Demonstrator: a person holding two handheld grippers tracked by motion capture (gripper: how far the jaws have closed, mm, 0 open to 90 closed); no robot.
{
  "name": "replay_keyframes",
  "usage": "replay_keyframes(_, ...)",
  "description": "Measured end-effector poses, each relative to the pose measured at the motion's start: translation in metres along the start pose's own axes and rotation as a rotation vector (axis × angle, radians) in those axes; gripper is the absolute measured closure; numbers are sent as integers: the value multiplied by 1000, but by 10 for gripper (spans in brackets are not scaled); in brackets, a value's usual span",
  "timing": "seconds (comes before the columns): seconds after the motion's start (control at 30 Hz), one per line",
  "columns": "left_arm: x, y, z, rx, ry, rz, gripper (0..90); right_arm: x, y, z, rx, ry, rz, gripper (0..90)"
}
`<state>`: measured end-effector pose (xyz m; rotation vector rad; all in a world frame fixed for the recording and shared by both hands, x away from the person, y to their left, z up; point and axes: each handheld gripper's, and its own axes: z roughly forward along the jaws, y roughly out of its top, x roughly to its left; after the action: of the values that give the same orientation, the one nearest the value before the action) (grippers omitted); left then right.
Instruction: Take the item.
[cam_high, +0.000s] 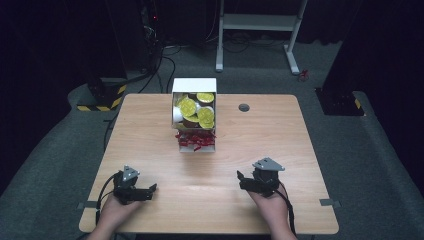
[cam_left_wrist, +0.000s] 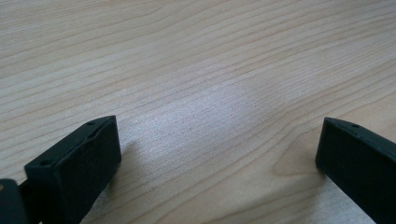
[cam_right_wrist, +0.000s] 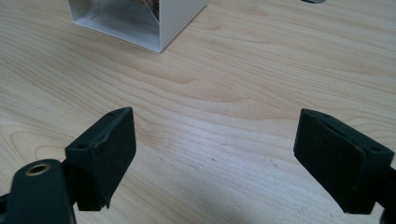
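High view: left gripper (cam_high: 151, 189) and right gripper (cam_high: 242, 179), jaws spread (both empty), low in frame; box (cam_high: 194, 117) upper centre, bare table (cam_high: 270, 130) between.

Dim lab: equipment racks (cam_high: 107, 45), floor cables (cam_high: 165, 65).

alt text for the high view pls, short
A white box of gold-lidded cups and red paper shreds sits mid-table. Near the front edge, the person's hands hold the left gripper and right gripper, both open, nothing between them.
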<state>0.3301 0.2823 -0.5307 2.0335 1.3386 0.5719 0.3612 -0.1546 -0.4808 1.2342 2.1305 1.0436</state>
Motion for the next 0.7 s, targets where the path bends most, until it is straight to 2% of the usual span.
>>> replay_keyframes(0.27, 0, -1, -1, 0, -10, 3, 5, 9, 13, 4, -20, 10, -20, 132)
replay_keyframes(0.5, 0, -2, -2, 2, -13, 13, 5, 17, 22, 10, -5, 18, -20, 139)
replay_keyframes(0.7, -1, -2, -2, -1, -18, 9, 5, 23, 29, 19, -9, 29, -44, 140)
